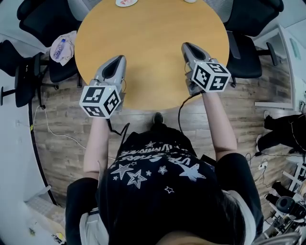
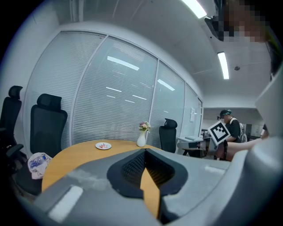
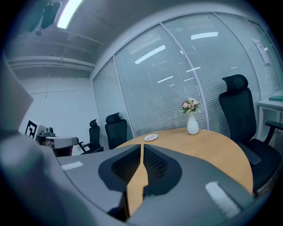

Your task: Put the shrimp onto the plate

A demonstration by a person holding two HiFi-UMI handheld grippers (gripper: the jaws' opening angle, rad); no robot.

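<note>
Wooden table (image 1: 153,52): left gripper (image 1: 120,60) and right gripper (image 1: 186,47) held over its near edge, the 2 closed on nothing, well apart from the far plate (image 1: 126,2), likely poised to start.

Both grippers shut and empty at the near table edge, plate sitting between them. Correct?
Not quite. The plate isn't between them; it sits at the far side of the table, near the vase, as the right gripper view shows. The left gripper and right gripper are indeed shut and empty at the near edge.
</note>
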